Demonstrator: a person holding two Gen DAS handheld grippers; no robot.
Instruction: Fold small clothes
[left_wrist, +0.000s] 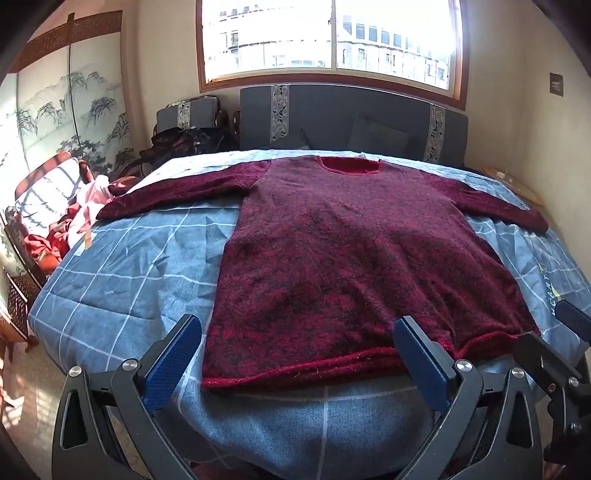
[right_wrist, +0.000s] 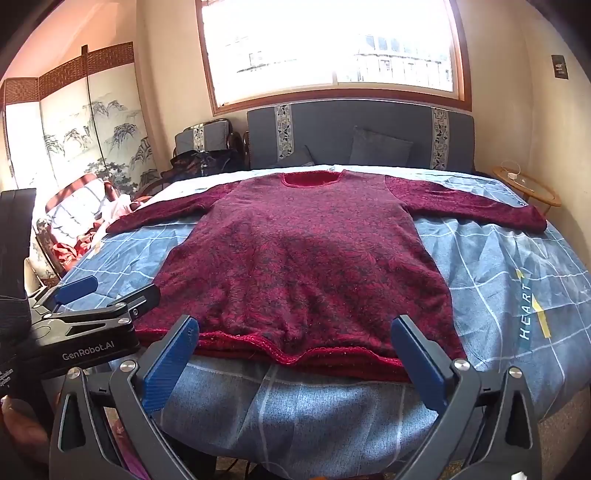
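Both grippers tilt downward over the near edge of the bed. The left gripper and the right gripper have their fingers spread wide, grasping nothing. The dark red sweater lies flat, sleeves spread, hem along the near edge, neckline toward the headboard. Bare quilt shows at both side edges.

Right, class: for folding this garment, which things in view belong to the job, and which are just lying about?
Belongs to the job:
red sweater, spread flat
blue checked quilt under it
left gripper, open
right gripper, open

Just lying about:
grey cushion
round side table
painted screen
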